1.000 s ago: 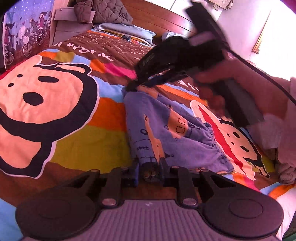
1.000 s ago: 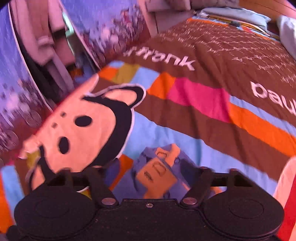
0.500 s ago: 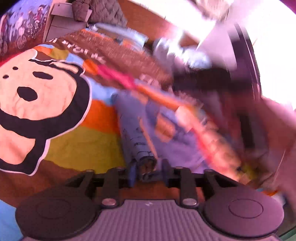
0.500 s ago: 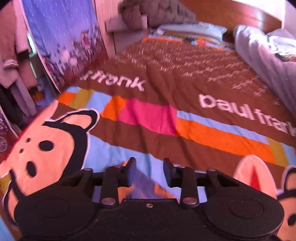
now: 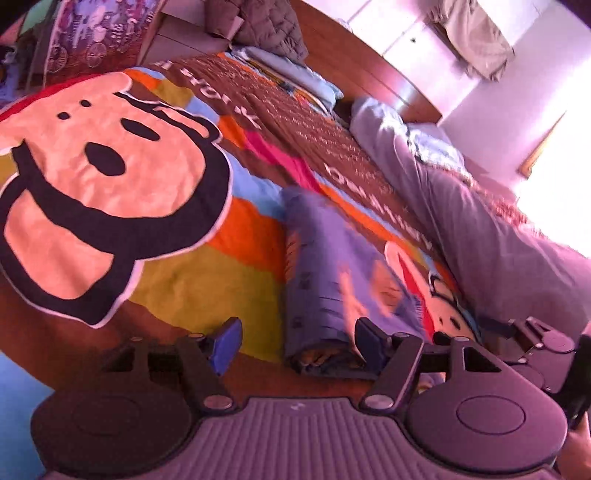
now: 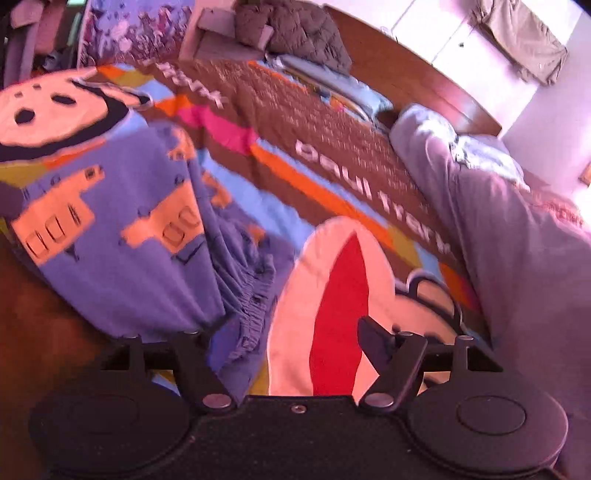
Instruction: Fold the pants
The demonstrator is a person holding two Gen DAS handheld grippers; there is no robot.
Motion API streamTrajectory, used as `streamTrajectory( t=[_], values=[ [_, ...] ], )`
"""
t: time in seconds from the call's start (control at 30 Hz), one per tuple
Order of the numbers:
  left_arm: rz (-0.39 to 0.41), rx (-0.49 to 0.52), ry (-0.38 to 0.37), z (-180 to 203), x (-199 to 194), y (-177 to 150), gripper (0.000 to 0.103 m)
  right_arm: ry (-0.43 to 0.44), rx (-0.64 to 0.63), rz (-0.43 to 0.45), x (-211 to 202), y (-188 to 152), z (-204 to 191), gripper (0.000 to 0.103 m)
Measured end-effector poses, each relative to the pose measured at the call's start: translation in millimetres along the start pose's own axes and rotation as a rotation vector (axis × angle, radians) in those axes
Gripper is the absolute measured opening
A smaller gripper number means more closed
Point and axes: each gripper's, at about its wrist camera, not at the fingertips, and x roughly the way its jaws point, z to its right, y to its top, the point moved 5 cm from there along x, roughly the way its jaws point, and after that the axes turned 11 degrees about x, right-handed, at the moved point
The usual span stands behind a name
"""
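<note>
The blue pants with orange prints lie folded on the cartoon bedspread. My left gripper sits at their near folded end, and its jaws are opening. The blue left pad stands clear of the cloth, while the right pad is at the fold's edge. In the right wrist view the pants fill the left, with the gathered waistband near my right gripper. Its jaws are also opening, over the bedspread, and its left finger is partly hidden by cloth. The right gripper shows at the left view's right edge.
A grey duvet is heaped along the right side of the bed. Pillows, a dark quilted jacket and the wooden headboard are at the far end. A printed hanging covers the wall at far left.
Both grippers have gone from closed on the pants to open, and the cloth now lies flat. The right gripper has swung from the pants' far end round to their waistband side.
</note>
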Motion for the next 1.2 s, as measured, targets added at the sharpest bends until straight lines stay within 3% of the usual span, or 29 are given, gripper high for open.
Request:
streamTrajectory(
  t=[0.17,0.27,0.37,0.5,0.6,0.67,0.77,0.83,0.97,1.03,1.2],
  values=[
    [-0.022,0.016,0.030,2.8,7.8,1.6,0.079,0.055,0.005,0.127,-9.5,36.3,-12.5,0.090],
    [-0.095,0.060,0.046,7.9,21.2,2.5,0.084,0.100,0.039,0.095,20.7,51.6,-18.2,0.090],
    [-0.106,0.107,0.070,14.7,22.0,0.4,0.085,0.002,-0.010,-0.011,65.5,42.2,-16.6,0.089],
    [-0.101,0.115,0.063,17.5,19.6,-1.7,0.089,0.075,0.246,-0.042,61.8,30.2,27.7,0.093],
    [-0.091,0.080,0.039,13.7,19.2,-0.8,0.090,0.168,0.410,0.020,18.8,20.9,53.7,0.102],
    [-0.091,0.081,0.046,13.8,18.8,-1.4,0.090,0.209,0.503,0.043,-7.2,7.4,61.6,0.102],
    [-0.103,0.129,0.088,20.8,19.2,-3.8,0.090,0.262,0.603,0.004,-15.9,-31.0,61.4,0.102],
    [-0.114,0.164,0.115,26.1,19.3,-5.3,0.092,0.265,0.694,-0.131,-3.9,-51.4,62.3,0.097],
    [-0.135,0.225,0.160,35.2,18.8,-8.7,0.094,0.290,0.946,-0.111,-2.7,-65.9,90.6,0.102],
    [-0.141,0.241,0.173,38.1,18.2,-9.9,0.095,0.320,1.001,-0.109,-1.7,-70.4,95.8,0.102],
    [-0.133,0.229,0.176,36.1,14.6,-10.3,0.097,0.324,0.999,-0.104,-3.0,-73.2,97.6,0.102]
  ],
)
